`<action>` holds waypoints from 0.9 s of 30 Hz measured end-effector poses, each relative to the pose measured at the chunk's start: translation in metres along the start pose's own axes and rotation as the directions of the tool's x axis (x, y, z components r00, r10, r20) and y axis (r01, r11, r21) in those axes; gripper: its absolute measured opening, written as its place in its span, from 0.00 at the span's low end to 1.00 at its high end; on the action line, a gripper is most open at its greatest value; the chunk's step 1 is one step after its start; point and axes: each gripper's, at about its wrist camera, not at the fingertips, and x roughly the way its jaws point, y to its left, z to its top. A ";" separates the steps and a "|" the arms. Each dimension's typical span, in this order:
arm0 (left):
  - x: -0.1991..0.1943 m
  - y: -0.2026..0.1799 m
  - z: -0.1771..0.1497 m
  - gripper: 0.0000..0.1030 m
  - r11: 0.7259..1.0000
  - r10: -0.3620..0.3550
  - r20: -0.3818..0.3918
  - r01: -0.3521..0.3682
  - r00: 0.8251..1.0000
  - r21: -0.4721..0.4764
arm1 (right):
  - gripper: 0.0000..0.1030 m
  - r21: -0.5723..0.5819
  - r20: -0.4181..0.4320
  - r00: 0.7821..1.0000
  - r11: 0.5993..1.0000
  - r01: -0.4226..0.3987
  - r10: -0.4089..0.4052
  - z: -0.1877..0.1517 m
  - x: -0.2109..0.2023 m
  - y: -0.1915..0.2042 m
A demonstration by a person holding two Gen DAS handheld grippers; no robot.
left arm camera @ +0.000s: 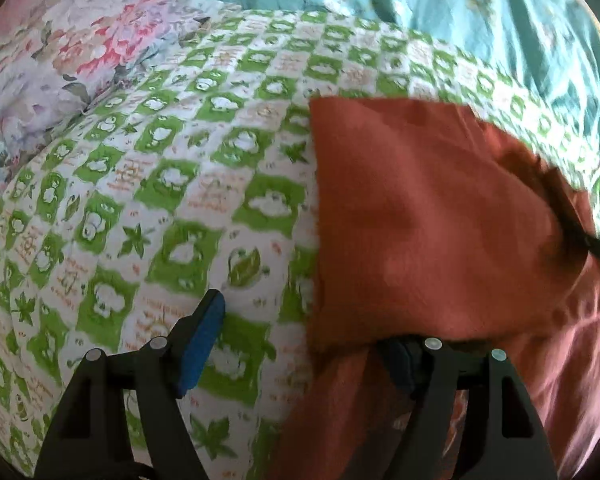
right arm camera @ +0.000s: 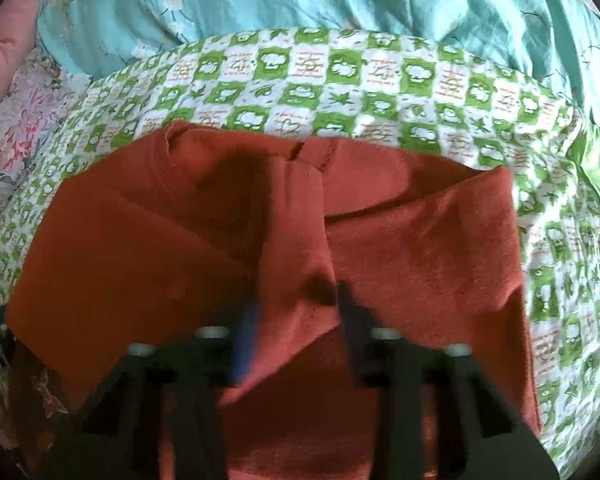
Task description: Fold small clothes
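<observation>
Soft daylight fills both views, with glare washing out the right edge of the left wrist view. The right claw (right arm camera: pixel 296 320) is smeared by motion blur. Fisheye curvature bends the edges into dark corners.

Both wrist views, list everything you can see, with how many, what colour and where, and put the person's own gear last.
rust-red garment: one, rust red, lying partly folded on the checked sheet, nearest the cameras.
checked sheet: one, green and white with small cartoon prints, spread under the garment.
turquoise quilt: one, turquoise with pale flowers, bunched along the far edge of the checked sheet.
floral bedding: one, pale with pink and red flowers, far left.
pink padded cloth: one, pink, far left corner.
left gripper: one, black with blue pads, fingers wide apart, one finger under the garment's edge.
right gripper: one, black, blurred, fingers either side of a fold of the garment.
</observation>
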 end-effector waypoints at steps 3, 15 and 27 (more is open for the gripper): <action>-0.003 0.004 0.008 0.72 0.999 0.006 0.038 -0.004 0.999 -0.044 | 0.12 0.122 0.043 0.998 0.991 -0.046 0.041 -0.008 -0.018 -0.032; 0.006 -0.010 -0.003 0.71 0.999 0.005 0.003 -0.005 1.000 0.054 | 0.49 0.419 0.097 0.972 0.877 -0.234 0.213 -0.043 -0.019 -0.083; 0.005 -0.013 0.005 0.66 0.998 0.025 0.039 -0.027 0.999 0.059 | 0.05 0.366 0.440 0.862 0.826 -0.428 0.252 -0.017 -0.103 -0.100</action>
